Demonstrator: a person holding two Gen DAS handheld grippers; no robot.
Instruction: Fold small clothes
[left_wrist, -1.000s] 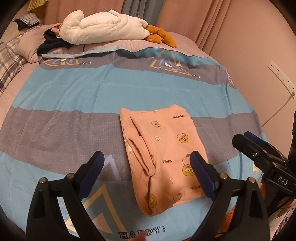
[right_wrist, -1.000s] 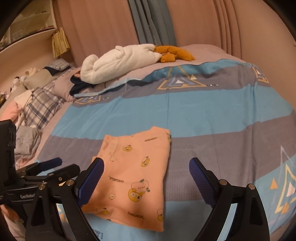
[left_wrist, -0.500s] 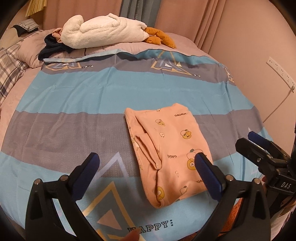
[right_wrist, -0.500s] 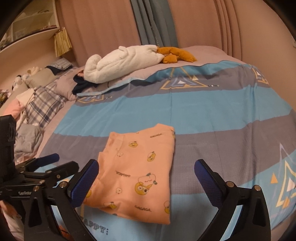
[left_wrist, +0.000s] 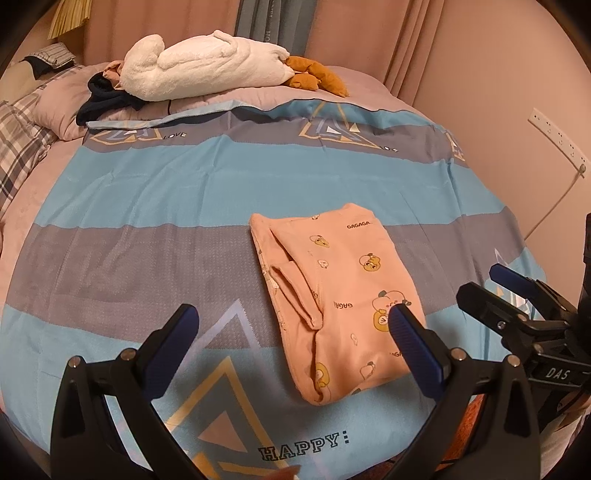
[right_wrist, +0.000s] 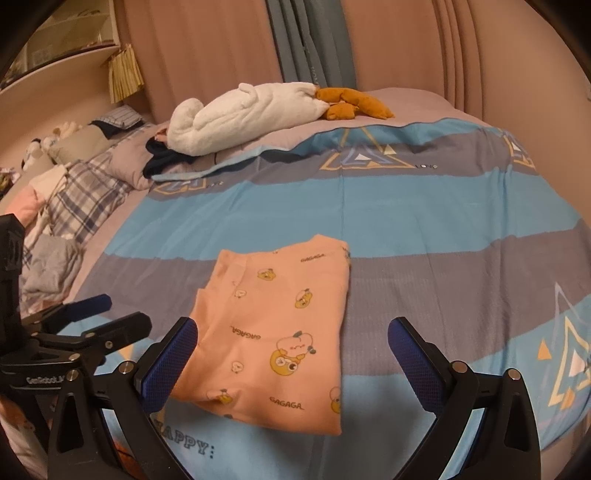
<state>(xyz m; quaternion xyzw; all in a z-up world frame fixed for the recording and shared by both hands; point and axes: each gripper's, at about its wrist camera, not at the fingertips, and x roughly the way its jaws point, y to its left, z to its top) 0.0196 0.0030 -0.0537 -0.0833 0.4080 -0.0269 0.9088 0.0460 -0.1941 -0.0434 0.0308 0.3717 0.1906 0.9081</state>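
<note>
Our left gripper (left_wrist: 291, 338) and right gripper (right_wrist: 293, 349) hover with fingers spread wide, having just opened, above the folded peach garment (right_wrist: 280, 332) on the striped bedspread (left_wrist: 147, 206)

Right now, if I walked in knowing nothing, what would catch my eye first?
Probably the folded peach garment with cartoon ducks, lying in the middle of the blue and grey striped bedspread. Next, the two black claws with blue pads, the left claw and the right claw, both wide open above the near end of the garment and holding nothing. At the far end of the bed lies a big white plush toy.
</note>
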